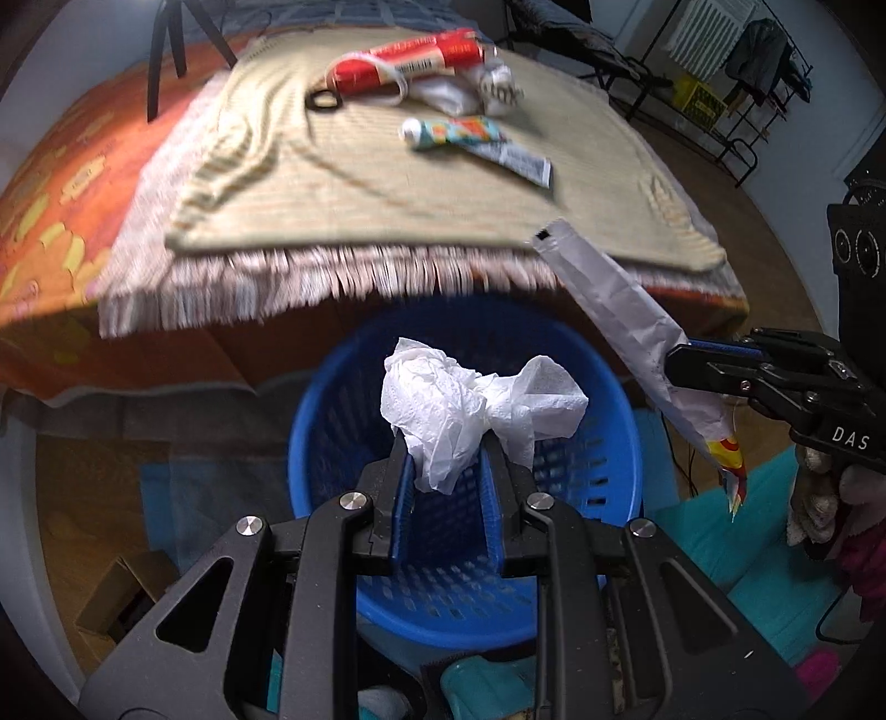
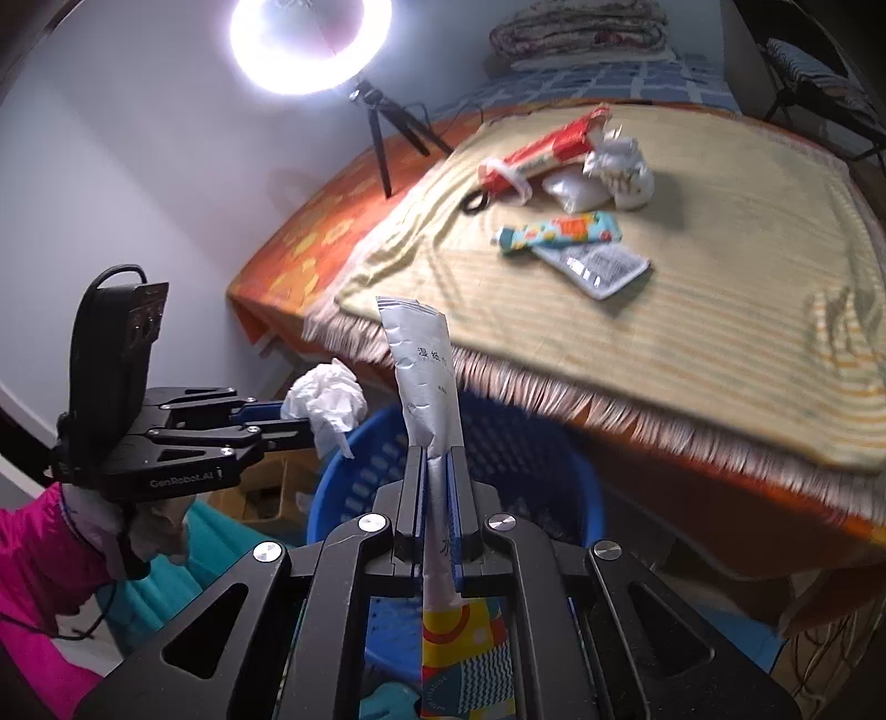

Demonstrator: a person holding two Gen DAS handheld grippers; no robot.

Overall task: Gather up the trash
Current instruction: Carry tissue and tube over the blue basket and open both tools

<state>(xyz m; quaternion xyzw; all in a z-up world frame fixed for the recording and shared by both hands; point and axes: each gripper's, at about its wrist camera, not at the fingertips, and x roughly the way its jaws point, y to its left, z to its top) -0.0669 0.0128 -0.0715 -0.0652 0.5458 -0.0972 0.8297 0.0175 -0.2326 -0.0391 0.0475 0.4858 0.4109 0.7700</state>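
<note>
Tilting down over the blue basket (image 1: pixel 332 421), left claw (image 1: pixel 446 443) pinches tissue (image 1: pixel 470 399), right claw (image 2: pixel 437 459) clamps wrapper (image 2: pixel 423 365).

Bedroom: bed (image 2: pixel 720 332), folded quilts (image 2: pixel 581 27)

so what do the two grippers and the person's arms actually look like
Each hand-held gripper is matte black metal with cut-out linkage arms, silver pivot bolts and blue finger pads: left, right. White lettering marks the sides: "GenRobot.AI" on the left, "DAS" on the right. The person wears a bright pink sleeve and light gloves.
</note>
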